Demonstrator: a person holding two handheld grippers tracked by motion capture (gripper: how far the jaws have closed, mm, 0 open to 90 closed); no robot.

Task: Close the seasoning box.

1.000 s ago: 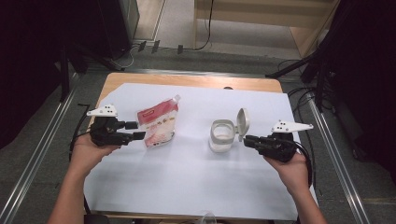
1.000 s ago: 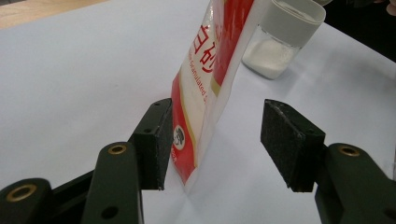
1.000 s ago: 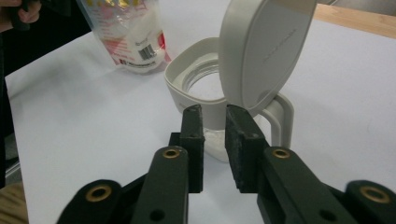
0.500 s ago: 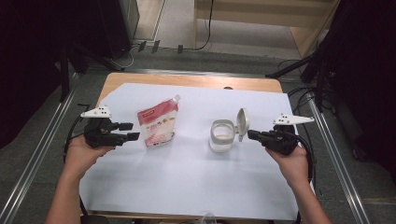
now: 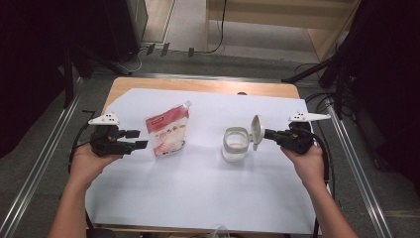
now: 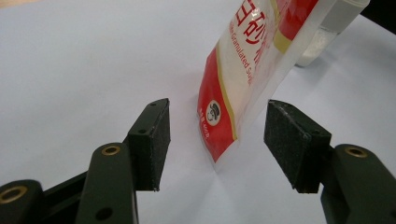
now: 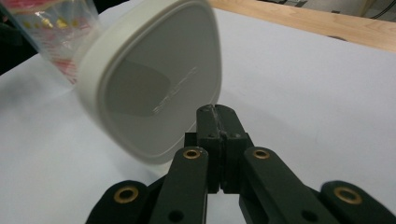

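Sugar pouch [image 5: 167, 130] is lying on white sheet [image 5: 198, 193], L of centre, its bottom corner being framed by L gripper [image 6: 217, 140], jaws spread, just been opening, not touching. Container [image 5: 234, 144] sits R of centre w/ lid [image 7: 149, 84] flipped up; R gripper [image 7: 218, 114] is being held pressed together just beside lid edge.

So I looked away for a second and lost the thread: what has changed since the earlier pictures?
The left gripper, which was up against the pouch, has backed off toward the table's left edge; its jaws stand open with the pouch's corner between them, untouched. The right gripper has drawn slightly rightward and closed shut beside the open lid. The pouch, the jar and the white sheet stayed put.
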